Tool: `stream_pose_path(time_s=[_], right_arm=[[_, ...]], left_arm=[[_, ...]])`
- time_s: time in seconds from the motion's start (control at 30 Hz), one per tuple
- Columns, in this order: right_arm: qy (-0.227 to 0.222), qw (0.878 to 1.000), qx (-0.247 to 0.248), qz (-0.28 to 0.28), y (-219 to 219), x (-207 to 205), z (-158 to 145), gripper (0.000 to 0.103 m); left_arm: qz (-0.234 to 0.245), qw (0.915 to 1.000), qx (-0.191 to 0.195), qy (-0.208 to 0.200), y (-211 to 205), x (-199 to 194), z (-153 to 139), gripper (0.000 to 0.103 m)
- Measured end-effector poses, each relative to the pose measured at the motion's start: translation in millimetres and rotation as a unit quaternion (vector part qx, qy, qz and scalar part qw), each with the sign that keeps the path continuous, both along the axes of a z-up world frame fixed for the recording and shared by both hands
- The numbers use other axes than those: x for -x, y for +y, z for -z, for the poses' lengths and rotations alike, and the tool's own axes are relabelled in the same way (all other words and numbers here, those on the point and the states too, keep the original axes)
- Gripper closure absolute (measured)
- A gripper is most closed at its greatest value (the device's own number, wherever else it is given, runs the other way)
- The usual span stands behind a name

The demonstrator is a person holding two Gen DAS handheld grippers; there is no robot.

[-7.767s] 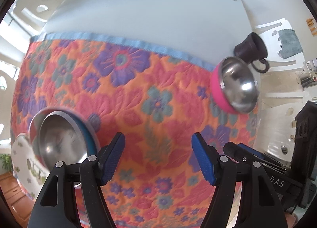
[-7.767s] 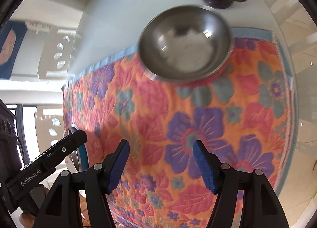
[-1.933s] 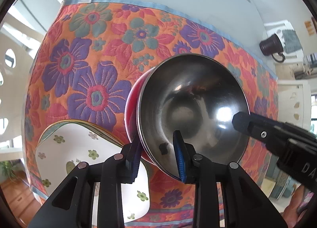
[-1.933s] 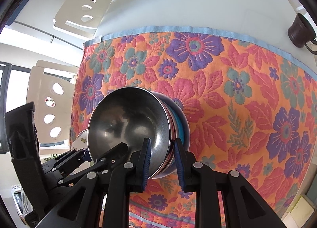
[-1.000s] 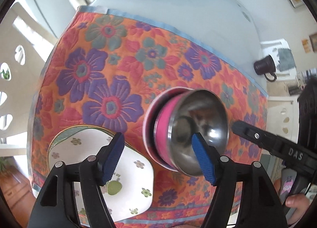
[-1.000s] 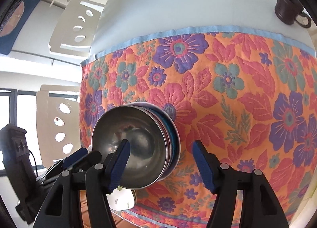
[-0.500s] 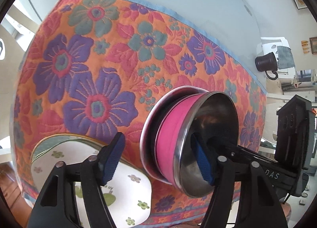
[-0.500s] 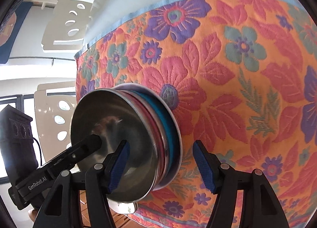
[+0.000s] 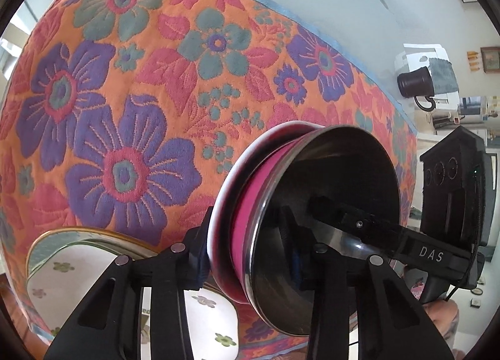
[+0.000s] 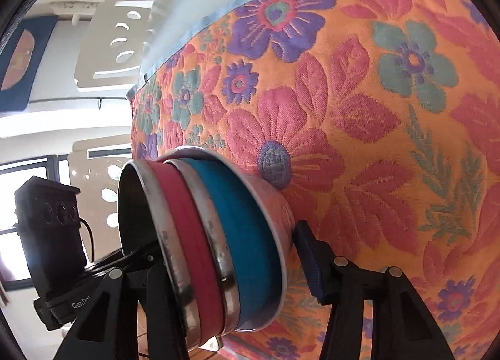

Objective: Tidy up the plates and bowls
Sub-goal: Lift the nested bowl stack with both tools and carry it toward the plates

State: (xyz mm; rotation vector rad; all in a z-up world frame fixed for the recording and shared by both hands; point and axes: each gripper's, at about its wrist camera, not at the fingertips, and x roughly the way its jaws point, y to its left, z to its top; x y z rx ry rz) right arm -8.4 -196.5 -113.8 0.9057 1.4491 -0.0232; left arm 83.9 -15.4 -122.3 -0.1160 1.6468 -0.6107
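Note:
A stack of nested bowls (image 9: 247, 213) stands on the flowered cloth: a steel bowl with a pink band on top, a teal-banded bowl (image 10: 247, 235) under it, and a pale pink bowl at the bottom. My left gripper (image 9: 247, 253) is open, its fingers straddling the stack's near wall, one outside and one inside the top bowl. My right gripper (image 10: 231, 263) is open around the stack from the other side. A plate with small flowers (image 9: 78, 269) lies just left of the stack.
A dark mug (image 9: 415, 81) stands far right on the bare white table beyond the cloth's blue edge. White chairs (image 10: 115, 44) stand beyond the table's far side. The orange flowered cloth (image 9: 131, 84) covers the near half of the table.
Both grippers have come down and closer to the stack, which now fills the space between each pair of open fingers. The stack itself has not moved.

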Motion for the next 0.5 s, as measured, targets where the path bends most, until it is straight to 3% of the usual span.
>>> stream_pose_path(time_s=[0.13, 0.5], right_arm=[[-0.007, 0.999, 0.035, -0.040, 12, -5, -10, 0.052], [-0.027, 0.997, 0.056, -0.036, 15, -7, -36, 0.052]], left_arm=[[0.015, 0.9997, -0.007, -0.018, -4, 3, -5, 0.068], [0.019, 0.9985, 0.005, -0.051, -3, 10, -31, 0.068]])
